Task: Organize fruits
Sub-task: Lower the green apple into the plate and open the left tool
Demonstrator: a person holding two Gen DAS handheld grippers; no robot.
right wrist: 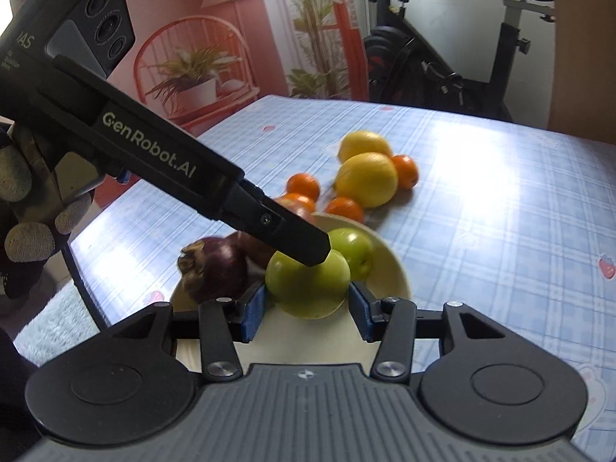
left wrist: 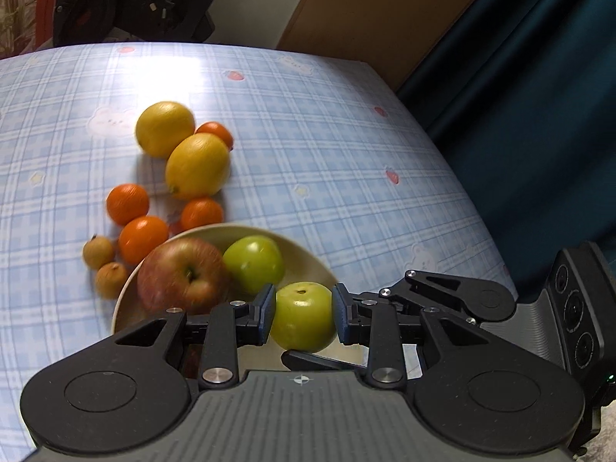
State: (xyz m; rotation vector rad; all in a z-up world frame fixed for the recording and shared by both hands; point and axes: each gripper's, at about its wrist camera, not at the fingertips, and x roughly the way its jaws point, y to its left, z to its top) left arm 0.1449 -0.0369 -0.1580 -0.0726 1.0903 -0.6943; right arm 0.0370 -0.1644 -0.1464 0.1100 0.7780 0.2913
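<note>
A green round fruit [left wrist: 302, 321] hangs over the near side of the cream bowl [left wrist: 308, 254]. My left gripper [left wrist: 304, 313] is shut on it, blue pads pressed on its two sides. In the right wrist view the same green fruit [right wrist: 308, 288] sits between the pads of my right gripper [right wrist: 308, 308], which touch it on both sides. One finger [right wrist: 292, 236] of the left gripper lies across its top. A right-gripper finger [left wrist: 319, 360] shows under the fruit. The bowl [right wrist: 400, 269] holds a red apple [left wrist: 181, 279], a second green fruit [left wrist: 254, 265] and a dark purple fruit [right wrist: 215, 269].
Beyond the bowl on the blue checked tablecloth [left wrist: 346, 154] lie two lemons [left wrist: 198, 165], several oranges [left wrist: 127, 203] and two small brown fruits [left wrist: 98, 252]. A gloved hand [right wrist: 27, 200] holds the left gripper. The table's right edge [left wrist: 462, 177] borders a dark blue curtain. An exercise bike [right wrist: 462, 69] stands behind.
</note>
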